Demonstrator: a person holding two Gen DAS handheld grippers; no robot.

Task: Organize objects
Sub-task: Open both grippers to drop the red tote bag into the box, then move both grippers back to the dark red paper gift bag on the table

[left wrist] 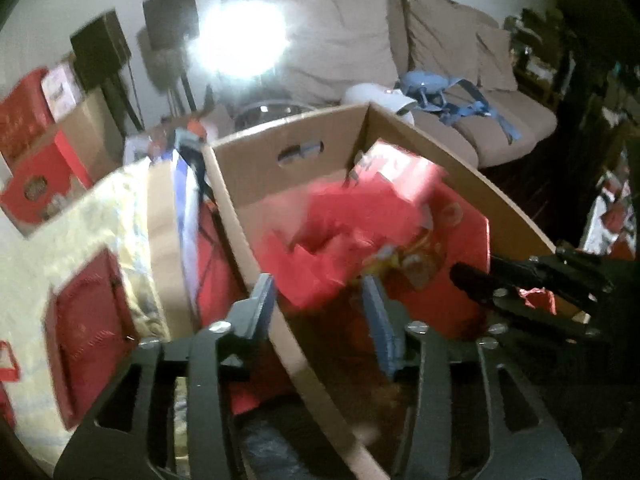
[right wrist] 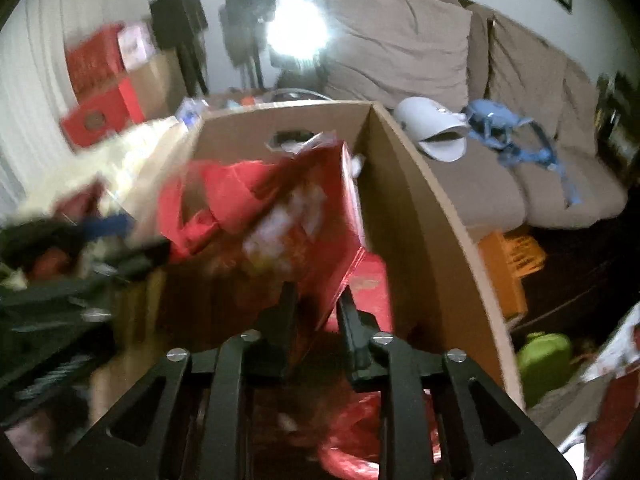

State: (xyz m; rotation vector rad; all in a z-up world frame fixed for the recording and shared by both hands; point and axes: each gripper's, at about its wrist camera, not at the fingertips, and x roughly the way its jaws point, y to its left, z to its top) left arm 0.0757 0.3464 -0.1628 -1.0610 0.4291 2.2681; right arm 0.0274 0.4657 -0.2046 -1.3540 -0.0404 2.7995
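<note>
Two grippers over open brown cardboard box (left wrist: 280, 152). We've got left gripper (left wrist: 320, 300) spread, straddling box wall, nothing pinched. Flat glossy red packet (right wrist: 304, 216) inside box, tilted on edge, lower corner between right gripper (right wrist: 316, 304) fingers, contact unclear. Right's nearer.

One open cardboard box (right wrist: 404, 200), with one oval hand-hole (right wrist: 291, 138) in its far wall. Inside it: one flat red box (right wrist: 304, 216) and at least one crumpled red bag (left wrist: 340, 232); blur prevented a firmer tally. One beige sofa (left wrist: 440, 40) behind, carrying one white object (right wrist: 434, 128) and one tangle of blue straps (right wrist: 508, 132). One green container (right wrist: 544, 356) on the floor. Two grippers (left wrist: 320, 300) (right wrist: 316, 300).
</note>
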